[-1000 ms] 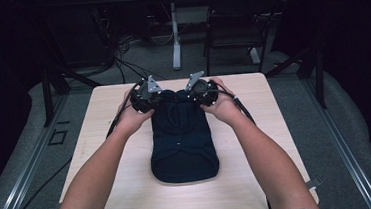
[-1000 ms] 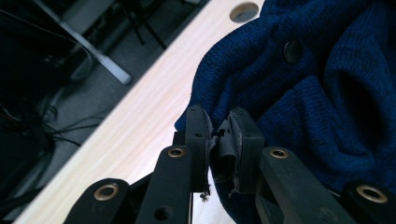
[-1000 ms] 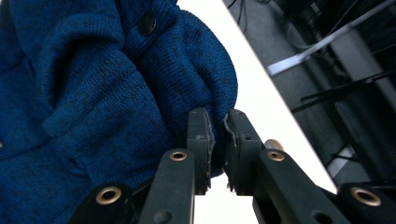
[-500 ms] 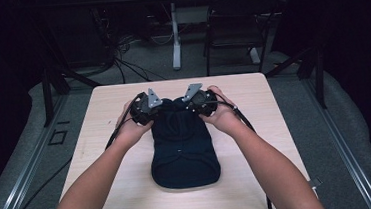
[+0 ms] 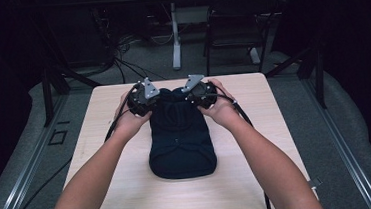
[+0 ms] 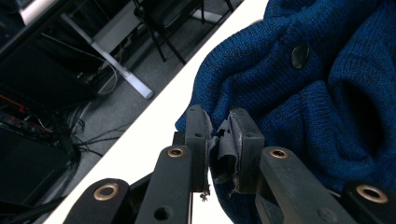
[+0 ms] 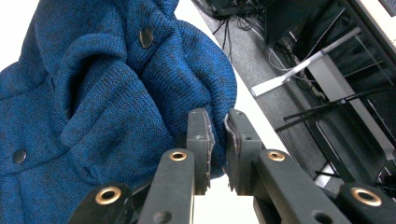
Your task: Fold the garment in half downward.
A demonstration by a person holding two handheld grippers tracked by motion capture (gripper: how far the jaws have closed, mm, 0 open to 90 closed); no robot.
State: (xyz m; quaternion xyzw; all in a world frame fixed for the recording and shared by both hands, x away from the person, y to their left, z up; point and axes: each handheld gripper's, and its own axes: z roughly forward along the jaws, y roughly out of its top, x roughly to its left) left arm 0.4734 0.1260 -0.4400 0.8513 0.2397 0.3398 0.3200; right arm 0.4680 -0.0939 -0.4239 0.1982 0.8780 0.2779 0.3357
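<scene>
While both hands have drawn back toward the person since a second ago, folding the far end over, the left gripper (image 5: 144,98) and right gripper (image 5: 198,91) each clamp an edge of the blue knit sweater (image 5: 180,140), soft, ribbed, dark-buttoned, lying mid-table (image 5: 259,179).

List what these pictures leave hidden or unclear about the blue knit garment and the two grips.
- High view: the knit garment's far edge is hidden behind both hands.
- Left hand-held gripper view: cloth between the jaws is partly hidden by frayed pads.
- Right hand-held gripper view: whether any cloth is pinched is unclear.
</scene>
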